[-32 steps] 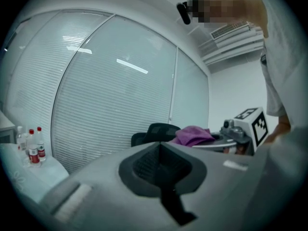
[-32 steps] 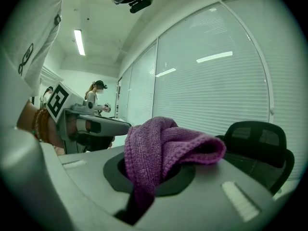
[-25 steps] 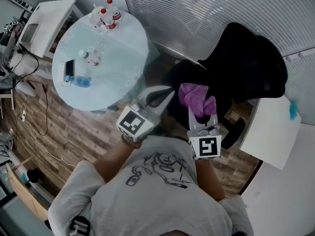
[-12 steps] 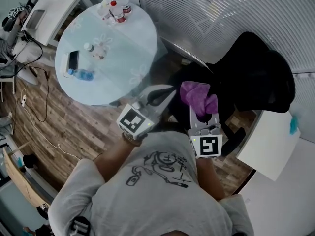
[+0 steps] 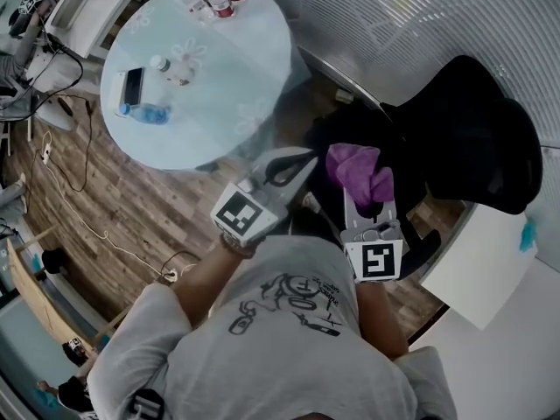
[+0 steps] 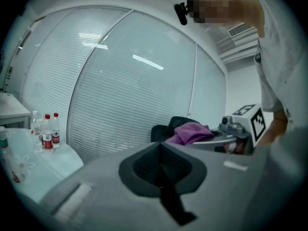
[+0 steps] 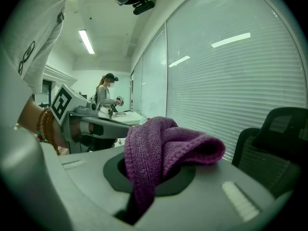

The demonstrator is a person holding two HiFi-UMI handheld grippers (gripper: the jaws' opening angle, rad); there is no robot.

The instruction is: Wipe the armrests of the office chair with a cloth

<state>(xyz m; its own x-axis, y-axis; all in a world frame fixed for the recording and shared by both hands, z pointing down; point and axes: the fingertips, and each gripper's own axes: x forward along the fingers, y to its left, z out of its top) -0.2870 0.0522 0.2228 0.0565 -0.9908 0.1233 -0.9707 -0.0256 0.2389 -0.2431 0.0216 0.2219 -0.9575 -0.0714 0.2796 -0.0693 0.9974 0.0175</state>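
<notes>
Right hand-held gripper [image 5: 367,199] slightly farther right, cloth [image 5: 359,171] between jaws

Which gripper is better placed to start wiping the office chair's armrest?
Right, most likely. The right gripper is shut on the purple cloth and hangs over the black office chair. The left gripper is shut on nothing and sits nearer the round table.

bright ceiling strip lights | fisheye edges | dark vignette corners
</notes>
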